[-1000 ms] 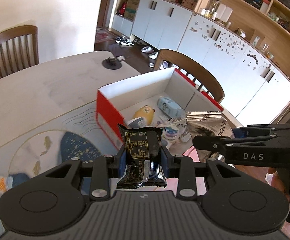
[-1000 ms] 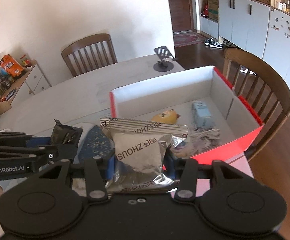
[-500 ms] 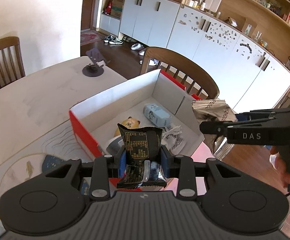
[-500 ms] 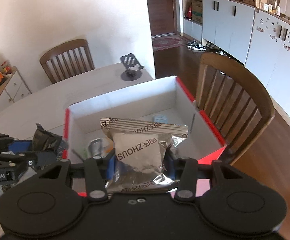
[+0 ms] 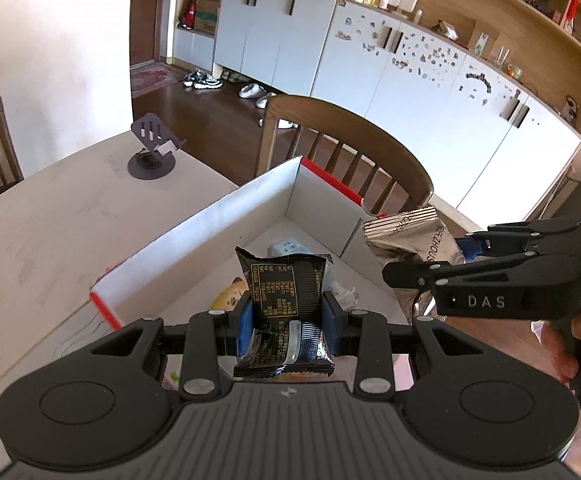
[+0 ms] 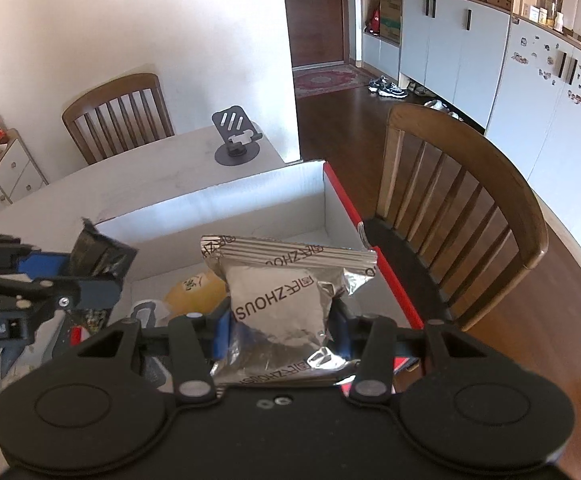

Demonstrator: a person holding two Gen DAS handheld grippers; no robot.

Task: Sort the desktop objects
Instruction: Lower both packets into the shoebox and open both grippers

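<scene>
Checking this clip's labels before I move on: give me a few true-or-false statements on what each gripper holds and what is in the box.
1. The left gripper grips a black packet. True.
2. The right gripper is empty. False: it grips a silver foil packet.
3. The red box already holds items. True.
4. A phone stand lies inside the box. False: it stands on the table beyond.
</scene>
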